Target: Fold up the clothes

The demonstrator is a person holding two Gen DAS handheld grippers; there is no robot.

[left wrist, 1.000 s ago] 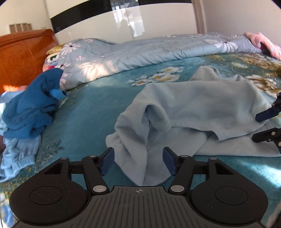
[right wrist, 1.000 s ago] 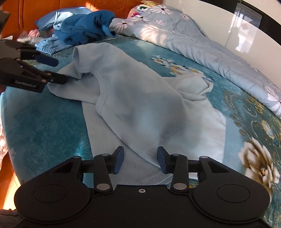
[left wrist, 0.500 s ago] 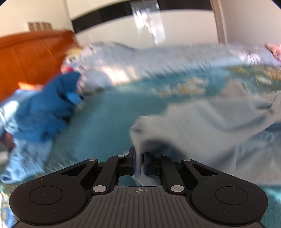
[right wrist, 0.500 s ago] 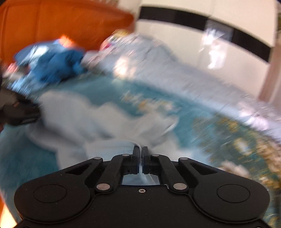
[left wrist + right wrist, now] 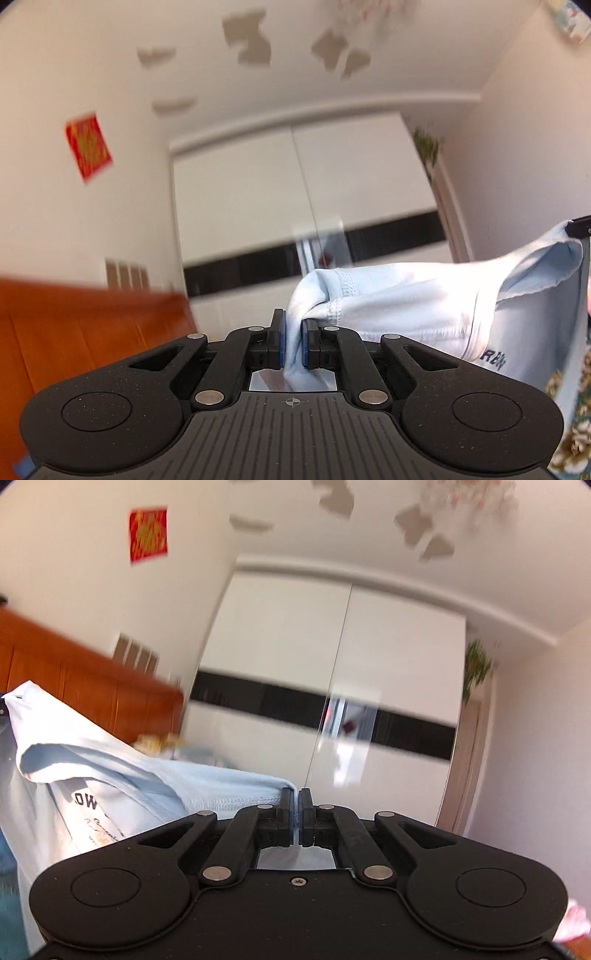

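a: between the left gripper's (image 5: 293, 341) blue pads, a bunched fold of the pale blue shirt (image 5: 424, 306) is pinched tight; cloth runs off to the right edge of that view.

b: right gripper (image 5: 295, 818) likewise clamped on a stitched hem of the same shirt, jaws nearly touching. fabric trails away to the left.

a: shirt is held up in the air between the two, dark printed lettering showing on it.

b: background, both views blurred: white wardrobe (image 5: 332, 672) with a black band, orange wooden headboard (image 5: 85, 325), red paper square (image 5: 147, 533) on the wall.
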